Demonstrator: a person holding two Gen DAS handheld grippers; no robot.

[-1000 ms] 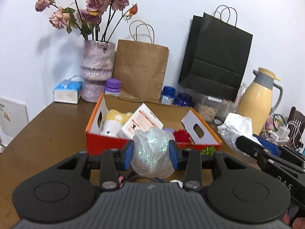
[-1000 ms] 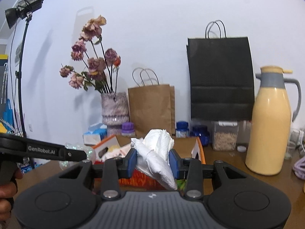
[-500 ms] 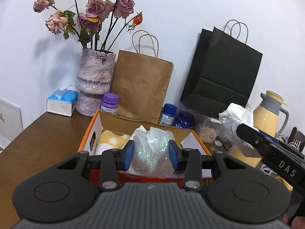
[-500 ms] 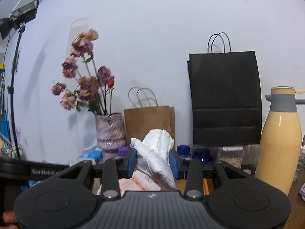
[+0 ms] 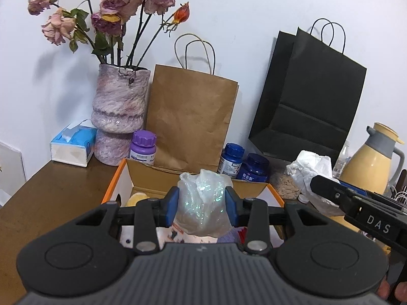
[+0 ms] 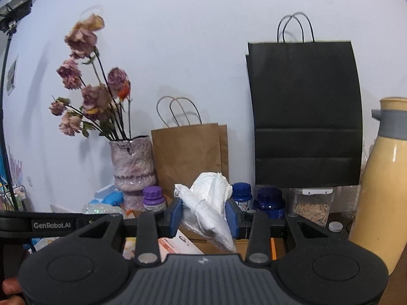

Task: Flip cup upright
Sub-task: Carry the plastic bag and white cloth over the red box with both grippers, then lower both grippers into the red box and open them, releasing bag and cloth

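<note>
The left wrist view looks down on the brown tabletop point(image 5: 51, 198) and into an open orange-edged cardboard box point(image 5: 114, 188) toward its back edge. The right wrist view sits lower, sees little of the tabletop, and alone shows a lamp point(image 6: 17, 7) on a thin stand at the left and a clear tub of seeds point(image 6: 311, 206). The left gripper point(image 5: 202, 203) is clenched on a crumpled wad of clear, glittery plastic point(image 5: 201, 193) held over the box; the right view catches only a sliver of that plastic point(image 6: 96, 209). The right gripper point(image 6: 204, 213) grasps a wrinkled white wad point(image 6: 211, 198), which the left view shows hanging over the tabletop's right side point(image 5: 310, 167). Whether either wad is the cup cannot be told, and no clear cup shape can be made out. Along the wall stand a mottled pink waisted vase point(image 5: 119, 109) of dried roses, a creased brown paper bag point(image 5: 190, 117), a matte black bag point(image 5: 310, 106) and a smooth cream flask point(image 5: 374, 162).
</note>
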